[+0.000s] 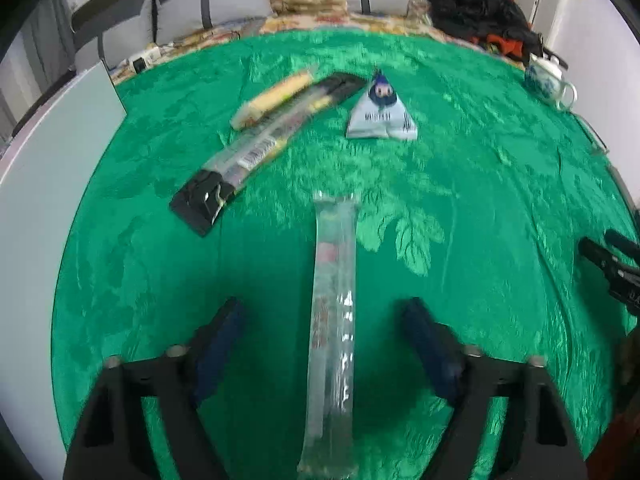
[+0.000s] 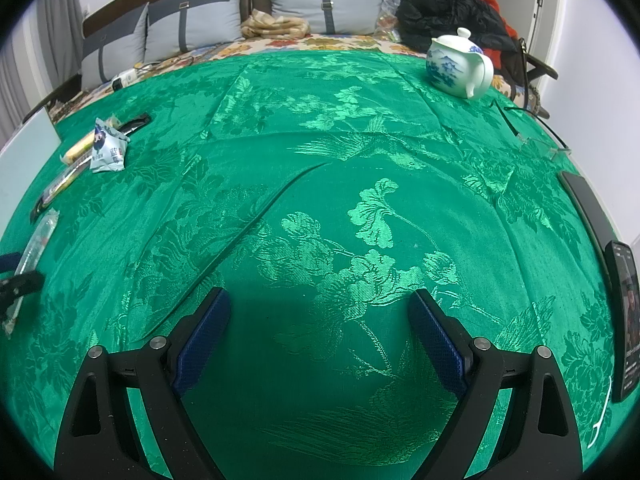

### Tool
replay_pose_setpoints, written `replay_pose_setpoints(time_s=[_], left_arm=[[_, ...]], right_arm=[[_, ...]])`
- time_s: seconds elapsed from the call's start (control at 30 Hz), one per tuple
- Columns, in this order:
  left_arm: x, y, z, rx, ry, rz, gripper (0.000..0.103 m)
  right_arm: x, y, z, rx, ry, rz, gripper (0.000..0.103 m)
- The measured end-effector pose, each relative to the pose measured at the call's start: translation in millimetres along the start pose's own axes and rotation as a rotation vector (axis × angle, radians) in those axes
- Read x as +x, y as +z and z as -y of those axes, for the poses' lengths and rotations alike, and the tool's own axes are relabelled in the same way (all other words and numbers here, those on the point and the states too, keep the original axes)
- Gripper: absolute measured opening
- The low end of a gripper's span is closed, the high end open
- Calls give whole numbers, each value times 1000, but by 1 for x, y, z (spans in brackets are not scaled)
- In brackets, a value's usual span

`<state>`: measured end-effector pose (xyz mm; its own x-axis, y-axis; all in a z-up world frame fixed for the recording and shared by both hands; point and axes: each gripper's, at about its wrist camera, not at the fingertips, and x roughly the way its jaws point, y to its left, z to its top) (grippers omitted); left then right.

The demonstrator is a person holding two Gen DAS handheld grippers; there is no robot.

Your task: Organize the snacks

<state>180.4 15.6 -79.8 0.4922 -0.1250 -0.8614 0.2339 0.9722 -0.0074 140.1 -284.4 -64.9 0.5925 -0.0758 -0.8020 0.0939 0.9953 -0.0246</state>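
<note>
**Inspector:** On the green cloth [image 1: 480, 184], left wrist view first. What lies between the fingers?

**Assistant:** The left gripper [image 1: 324, 316] stands with its jaws apart. A long clear snack sleeve [image 1: 334, 328] lies flat on the cloth between the two blue pads, running away from the camera. Neither pad touches it; green cloth shows on both sides. Nothing is held.

**Inspector:** Other snacks?

**Assistant:** Toward the far left of the cloth, a long black-ended packet [image 1: 248, 156] lies at a slant, with a yellow bar [image 1: 272, 98] just beside it on its far side. A pale triangular pouch [image 1: 382, 112] with a cartoon face sits to their right, apart from them. The view is blurred, so print is unreadable. A blue-and-white teapot [image 1: 548, 76] stands at the far right edge.

**Inspector:** Right wrist view.

**Assistant:** The right gripper [image 2: 320, 328] hovers over bare cloth near the near edge, jaws wide apart, empty. The same snacks cluster at the left edge: the pouch [image 2: 107, 150], the yellow bar [image 2: 76, 152] behind it, the black-ended packet [image 2: 60, 184], and the clear sleeve [image 2: 36, 244] nearer, with a dark finger of the left gripper crossing it. A phone [image 2: 626, 320] lies at the right edge.
</note>
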Motion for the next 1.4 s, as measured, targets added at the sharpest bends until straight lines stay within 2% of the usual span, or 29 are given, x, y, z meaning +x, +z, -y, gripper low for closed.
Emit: replay_pose_setpoints(time_s=[0.03,0.07,0.1,0.17,0.27,0.43,0.5,0.57,0.6,0.63,0.7,0.77,0.9,1.4], left_arm=[[-2,0,0,-2,0,11,38],[-4,0,-1,-4,-7,16,26],[-5,-1,-2,-9,-29,12,19],[-8,-4,-5,-24,-45,4,18],[-18,-17,-15,-55,-20,7,18],[-39,-44,-45,-149,65,28,19],[-39,-48,-54,-168,77,33,19],[-34,-49,-59,-178,74,25,24],[-32,-49,-60,-178,58,35,35],[-31,-48,-60,-167,48,50,61],[-26,-46,-59,-154,61,51,81],[-21,-45,-58,-132,74,60,83],[-15,-43,-63,-124,93,60,101],[-13,-47,-68,-142,103,88,103]], right_arm=[[0,0,0,0,0,0,93],[0,0,0,0,0,0,93],[0,0,0,0,1,0,93],[0,0,0,0,0,0,93],[0,0,0,0,0,0,93],[0,0,0,0,0,0,93],[1,0,0,0,0,0,93],[0,0,0,0,0,0,93],[0,0,0,0,0,0,93],[0,0,0,0,0,0,93],[1,0,0,0,0,0,93],[0,0,0,0,1,0,93],[0,0,0,0,1,0,93],[0,0,0,0,1,0,93]])
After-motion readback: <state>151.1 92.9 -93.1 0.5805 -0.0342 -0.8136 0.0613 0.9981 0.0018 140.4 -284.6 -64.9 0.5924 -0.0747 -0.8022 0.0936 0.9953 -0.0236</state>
